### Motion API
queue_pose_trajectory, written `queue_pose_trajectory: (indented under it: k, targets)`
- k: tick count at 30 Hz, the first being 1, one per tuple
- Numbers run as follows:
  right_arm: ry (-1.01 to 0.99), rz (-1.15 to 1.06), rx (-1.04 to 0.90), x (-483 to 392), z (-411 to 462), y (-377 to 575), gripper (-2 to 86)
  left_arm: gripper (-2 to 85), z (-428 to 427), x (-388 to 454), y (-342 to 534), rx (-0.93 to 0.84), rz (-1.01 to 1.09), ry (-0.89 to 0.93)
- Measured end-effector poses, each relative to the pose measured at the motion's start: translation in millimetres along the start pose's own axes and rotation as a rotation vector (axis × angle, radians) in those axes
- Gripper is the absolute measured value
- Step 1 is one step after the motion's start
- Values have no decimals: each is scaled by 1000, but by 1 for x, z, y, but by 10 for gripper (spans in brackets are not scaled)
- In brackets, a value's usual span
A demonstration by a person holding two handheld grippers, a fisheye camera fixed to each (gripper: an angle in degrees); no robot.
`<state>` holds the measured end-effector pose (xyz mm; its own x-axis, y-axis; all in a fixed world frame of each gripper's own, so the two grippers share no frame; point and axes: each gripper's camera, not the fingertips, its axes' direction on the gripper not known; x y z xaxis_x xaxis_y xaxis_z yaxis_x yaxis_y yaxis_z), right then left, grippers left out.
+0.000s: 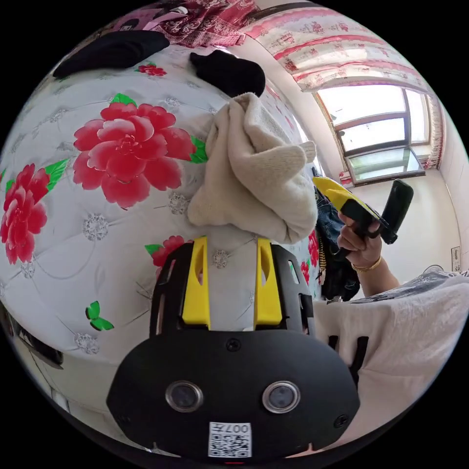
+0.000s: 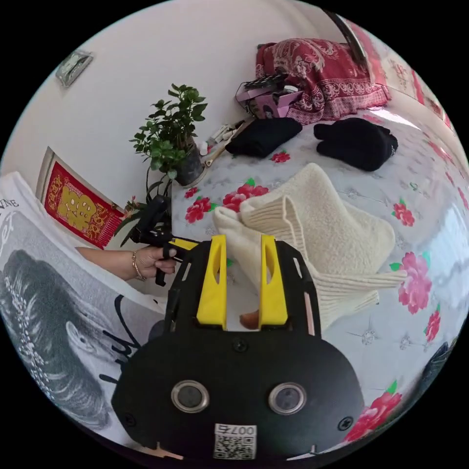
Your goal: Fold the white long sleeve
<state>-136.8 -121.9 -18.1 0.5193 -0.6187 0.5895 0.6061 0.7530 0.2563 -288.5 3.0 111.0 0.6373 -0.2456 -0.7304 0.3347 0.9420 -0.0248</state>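
looking at: a cream knit sweater, which i take to be the white long sleeve, heaped on the flowered bedspread
where it lies: near the bed's edge, bunched and partly doubled over; in the right gripper view the sweater shows a ribbed cuff or hem sticking out toward the edge
left gripper: jaws spread apart, nothing between them, tips just short of the sweater's near edge
right gripper: jaws spread, hovering over the near fold; i cannot tell if one tip brushes the knit
other views of the tools: the right gripper shows held up in a hand beside the bed; the left one shows in the other hand
how it will handle, my guess: thick, soft, floppy, fairly light; it will sag and stretch, not slip
where i would grab: the ribbed band or a shoulder seam, pinching a single layer
risk: catching two layers and dragging the whole heap
nearby: two black garments farther up the bed, well apart from the sweater
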Motion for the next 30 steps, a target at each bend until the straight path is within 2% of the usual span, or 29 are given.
queue_pose_trajectory:
  k: [2, 4, 6, 12, 14, 18, 20, 23, 25, 28, 30]
  targets:
    - [69, 76, -1, 11, -7, 26, 79, 139, 11, -1, -11, -43, 27, 25]
    - [108, 78, -61, 7, 9, 40, 82, 138, 31, 1, -27, -103, 60, 42]
    - [166, 36, -38, -7, 21, 49, 84, 129, 47, 9, -42, -140, 90, 36]
    - [572, -56, 20, -33, 59, 42, 79, 111, 96, 57, -105, -237, 199, -16]
    - [725, -2, 95, -13, 61, 37, 76, 110, 114, 74, -131, -242, 233, -16]
    - [839, 48, 163, 55, 58, 8, 71, 103, 160, 113, -216, -195, 308, -31]
    - [898, 32, 199, 119, 57, -34, 68, 102, 178, 128, -267, -157, 355, -54]
    - [922, 67, 174, 215, 52, -116, 68, 112, 195, 147, -357, -102, 363, -123]
    - [855, 185, 152, 268, 38, -166, 70, 117, 188, 166, -394, -46, 423, -264]
    - [762, 320, 184, 315, 19, -208, 76, 118, 173, 176, -387, -19, 504, -470]
    - [718, 345, 238, 314, 12, -203, 79, 117, 166, 171, -360, -31, 536, -546]
